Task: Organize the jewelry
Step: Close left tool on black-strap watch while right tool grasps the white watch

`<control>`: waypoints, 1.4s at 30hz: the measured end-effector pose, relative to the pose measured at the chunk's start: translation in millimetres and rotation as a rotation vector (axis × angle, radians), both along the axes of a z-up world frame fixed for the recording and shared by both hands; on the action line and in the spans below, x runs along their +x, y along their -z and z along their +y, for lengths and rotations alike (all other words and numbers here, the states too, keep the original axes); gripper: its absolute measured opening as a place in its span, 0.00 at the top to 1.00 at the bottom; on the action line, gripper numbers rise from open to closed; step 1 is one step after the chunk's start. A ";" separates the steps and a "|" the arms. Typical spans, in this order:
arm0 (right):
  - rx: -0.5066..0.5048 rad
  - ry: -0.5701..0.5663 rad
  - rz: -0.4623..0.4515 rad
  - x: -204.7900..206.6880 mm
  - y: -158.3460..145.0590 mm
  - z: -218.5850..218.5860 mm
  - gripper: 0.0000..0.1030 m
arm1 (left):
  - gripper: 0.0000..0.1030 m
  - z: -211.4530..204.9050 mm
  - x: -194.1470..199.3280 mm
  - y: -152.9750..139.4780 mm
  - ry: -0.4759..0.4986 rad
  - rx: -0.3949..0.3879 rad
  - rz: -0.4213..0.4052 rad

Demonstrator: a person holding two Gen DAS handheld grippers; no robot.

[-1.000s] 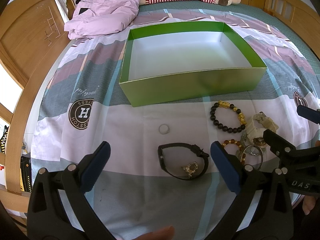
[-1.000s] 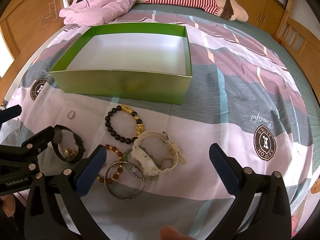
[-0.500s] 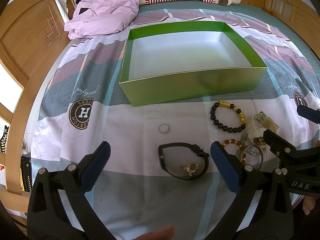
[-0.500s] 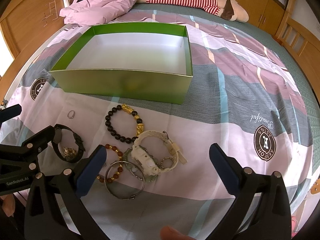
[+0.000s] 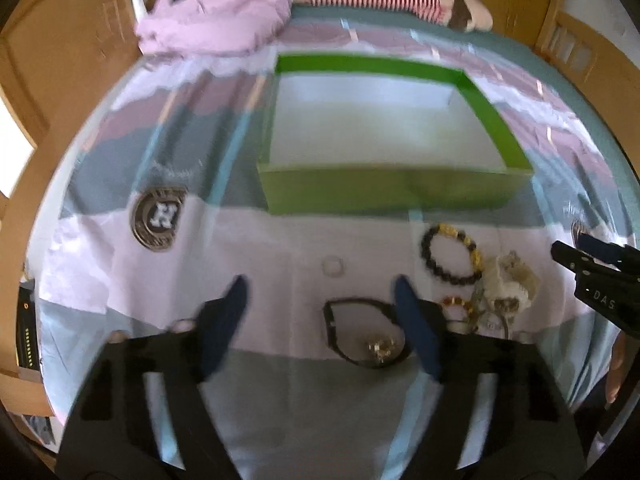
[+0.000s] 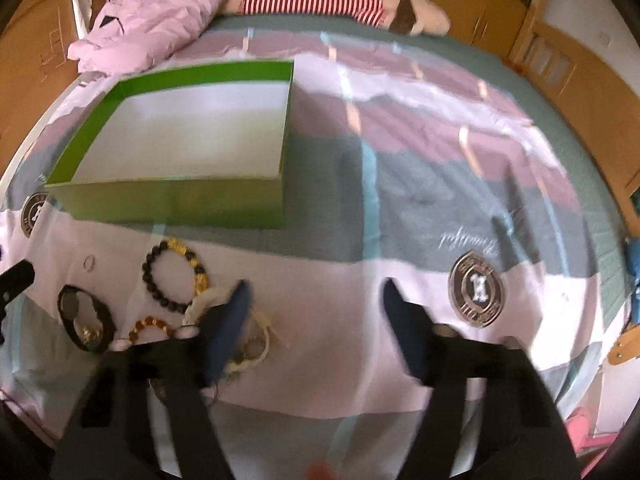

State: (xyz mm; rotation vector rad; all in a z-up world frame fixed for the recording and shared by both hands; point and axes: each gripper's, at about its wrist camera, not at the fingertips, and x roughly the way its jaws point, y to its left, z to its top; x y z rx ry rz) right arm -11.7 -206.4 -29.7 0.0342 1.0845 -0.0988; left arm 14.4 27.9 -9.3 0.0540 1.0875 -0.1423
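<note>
One green box [image 5: 384,196], open-topped and white inside, on a patterned bedspread [image 6: 400,216]. In front of it, left to right in the left wrist view: one small ring [image 5: 333,267], one black strap bracelet [image 5: 362,334] with a gold charm, one dark bead bracelet [image 5: 450,254] with gold beads, then a tangled heap [image 5: 502,292] with a cream bracelet, an amber bead bracelet and a metal bangle; exact count in the heap hard to tell through blur. All lying on the bed, none in the box.

Left tongs [image 5: 320,320]: blue pads about half apart and closing, nothing pressed between them; black strap bracelet partly behind the right-hand pad, contact not clear. Right tongs [image 6: 316,320]: also about half apart and closing, only bare bedspread between the pads; left-hand pad over the cream bracelet in the heap, touching or not cannot be told.

Left wrist view alone: the right tongs' black frame at the right edge, and the round crest [image 5: 158,218] left of the box. Right wrist view alone: a wide stretch of bedspread right of the box with another crest [image 6: 478,290], wooden cupboards [image 6: 580,92] along the right, and the tip of the left tongs at the left edge. Both views: pink bedding [image 6: 148,12] and a red-striped soft toy [image 6: 316,0] at the far end of the bed.
</note>
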 end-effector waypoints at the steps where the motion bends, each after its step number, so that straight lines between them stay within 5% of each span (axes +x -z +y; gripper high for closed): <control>1: 0.018 -0.015 0.024 0.6 4.1 3.6 0.50 | 0.36 -1.6 1.0 4.9 0.006 -0.001 0.027; 10: 0.026 -0.052 0.144 5.0 33.8 18.0 0.50 | 0.36 -7.6 2.1 37.4 0.042 0.055 0.156; 29: -0.010 -0.034 0.157 2.7 36.3 20.9 0.49 | 0.36 -16.3 2.3 48.8 0.064 0.101 0.171; 39: -0.012 0.010 0.184 9.6 43.7 8.6 0.35 | 0.77 -21.6 0.1 52.5 0.078 0.115 0.164; 42: 0.017 0.025 0.216 11.4 51.8 4.2 0.38 | 0.80 -22.4 -1.5 51.7 0.079 0.122 0.156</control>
